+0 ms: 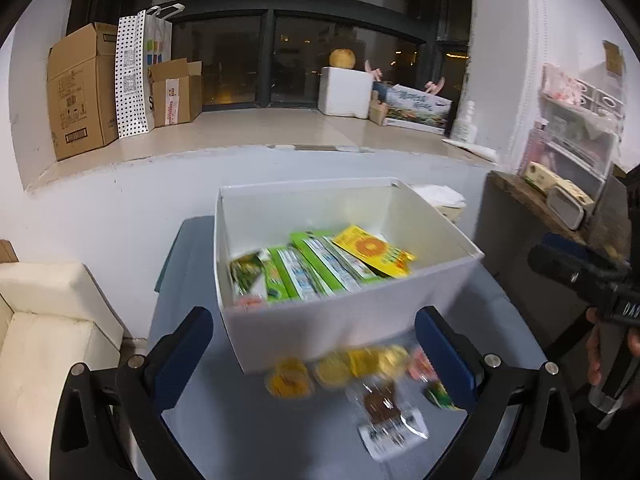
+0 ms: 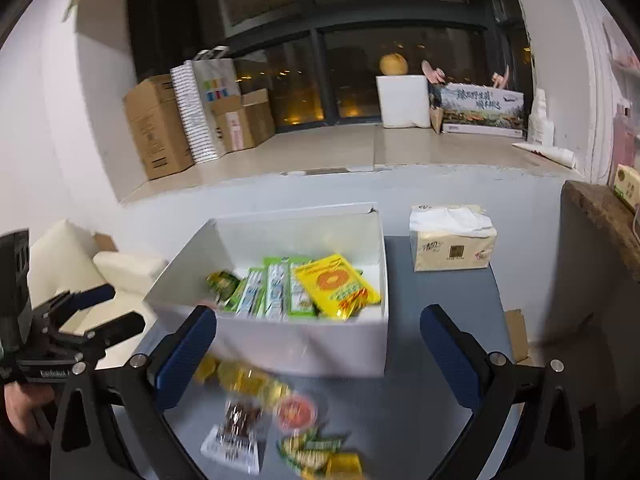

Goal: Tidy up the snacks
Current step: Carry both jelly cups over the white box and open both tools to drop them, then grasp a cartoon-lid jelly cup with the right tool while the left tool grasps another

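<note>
On the grey table (image 1: 248,432), a white open-top box (image 1: 320,320) sits with snacks inside: green stick packets (image 1: 316,268) lying side by side, a yellow sachet with an orange ring print (image 1: 374,252) propped against them at the right, and a dark green packet (image 1: 246,268) at the left end. In front of the box, loose on the tabletop: a row of small yellow-wrapped pieces (image 1: 344,368), a clear packet with brown contents (image 1: 386,412), an orange-lidded cup (image 2: 297,412), and a small green wrapper (image 1: 440,396). All are motion-blurred. Left gripper (image 1: 314,356) is spread wide, nothing between its blue pads, hovering above the loose pile. Right gripper (image 2: 318,354) is likewise spread and empty, near the box's front wall. A tissue pack (image 2: 452,244) stands just right of the box.
</note>
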`<state>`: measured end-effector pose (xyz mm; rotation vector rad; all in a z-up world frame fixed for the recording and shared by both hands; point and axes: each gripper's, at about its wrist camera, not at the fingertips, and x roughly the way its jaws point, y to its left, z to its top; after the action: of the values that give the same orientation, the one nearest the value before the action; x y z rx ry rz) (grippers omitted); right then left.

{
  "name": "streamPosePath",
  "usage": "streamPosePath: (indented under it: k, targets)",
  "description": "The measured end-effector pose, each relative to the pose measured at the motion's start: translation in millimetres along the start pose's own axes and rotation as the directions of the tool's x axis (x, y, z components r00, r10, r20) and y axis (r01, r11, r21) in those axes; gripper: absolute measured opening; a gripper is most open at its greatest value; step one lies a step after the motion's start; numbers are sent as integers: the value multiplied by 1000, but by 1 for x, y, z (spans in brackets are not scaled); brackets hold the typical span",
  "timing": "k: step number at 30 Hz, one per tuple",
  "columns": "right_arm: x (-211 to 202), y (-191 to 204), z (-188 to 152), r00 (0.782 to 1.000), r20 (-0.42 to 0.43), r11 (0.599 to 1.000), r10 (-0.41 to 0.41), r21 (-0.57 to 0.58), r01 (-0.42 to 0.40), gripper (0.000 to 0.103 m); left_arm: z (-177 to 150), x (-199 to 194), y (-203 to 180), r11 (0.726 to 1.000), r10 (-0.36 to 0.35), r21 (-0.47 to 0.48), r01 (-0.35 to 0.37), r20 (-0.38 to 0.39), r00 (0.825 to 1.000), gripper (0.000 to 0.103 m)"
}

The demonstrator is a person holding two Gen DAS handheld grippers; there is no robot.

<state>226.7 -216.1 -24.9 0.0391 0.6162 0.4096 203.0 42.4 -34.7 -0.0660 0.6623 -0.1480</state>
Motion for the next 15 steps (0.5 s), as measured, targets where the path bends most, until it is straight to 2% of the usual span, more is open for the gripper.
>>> streamPosePath:
  k: [6, 11, 15]
  targets:
    - [-17, -7, -65, 998, -52, 1000, -19, -23, 18, 103, -46, -23, -20, 1000, -23, 14, 24, -26, 999, 103]
    - [-1, -20, -115, 988, -152, 999, -35, 29, 40, 103, -79, -28, -29, 1000, -28, -5, 28, -61, 998, 103]
    - [17, -22, -135, 982, -185, 997, -31, 58, 43, 103, -94, -27, -32, 1000, -23, -18, 21, -84, 996, 103]
